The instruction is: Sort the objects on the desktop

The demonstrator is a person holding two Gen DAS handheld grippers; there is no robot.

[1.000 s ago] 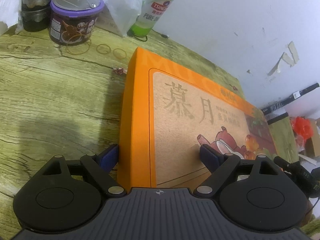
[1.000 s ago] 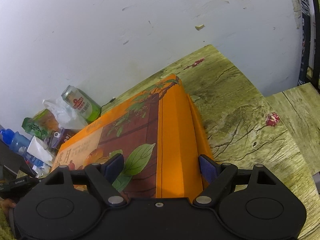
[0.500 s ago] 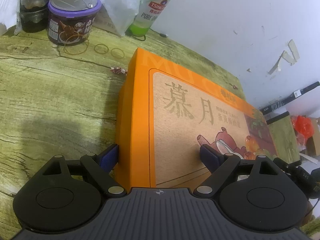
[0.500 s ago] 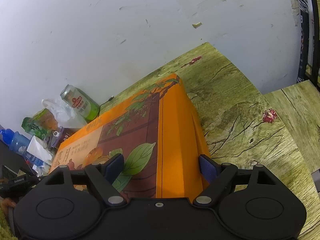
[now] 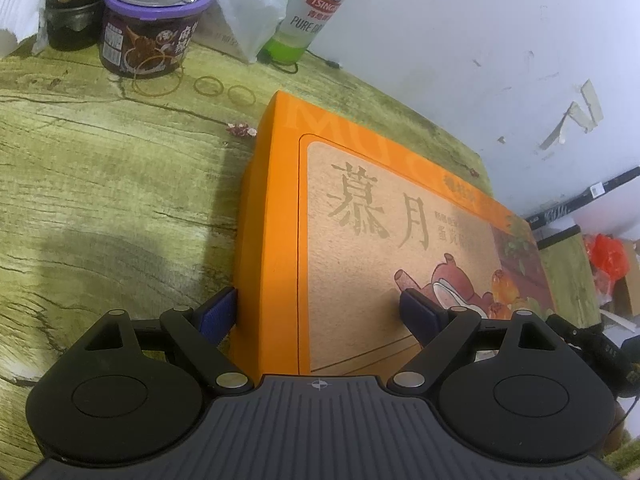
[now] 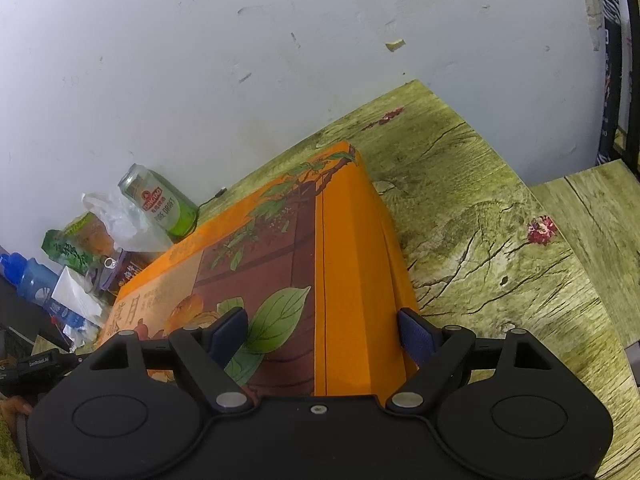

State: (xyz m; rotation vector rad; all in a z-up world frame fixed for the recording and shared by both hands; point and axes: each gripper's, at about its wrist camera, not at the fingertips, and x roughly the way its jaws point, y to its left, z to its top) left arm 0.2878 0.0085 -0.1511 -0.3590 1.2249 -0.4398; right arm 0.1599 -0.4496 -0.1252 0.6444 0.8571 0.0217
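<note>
A large flat orange gift box (image 5: 400, 220) with a printed lid lies on the wood-grain table (image 5: 120, 200). My left gripper (image 5: 318, 314) straddles the box's left edge. Its left pad (image 5: 218, 314) sits against the orange side wall, and its other pad rests over the lid. In the right wrist view the box (image 6: 340, 260) runs away toward the wall. My right gripper (image 6: 322, 330) straddles its right edge, one pad over the lid's leaf picture and one (image 6: 416, 336) beside the side wall. Both grippers stand wide, neither pinching the box.
At the table's back stand a purple-lidded jar (image 5: 152, 20), a dark glass jar (image 5: 72, 12), a crumpled plastic bag (image 5: 248, 4) and a green beer can (image 5: 316, 12). Rubber bands (image 5: 208, 86) lie near the jar. A blue bottle (image 6: 28, 276) stands far left. A second tabletop (image 6: 600, 208) adjoins at the right.
</note>
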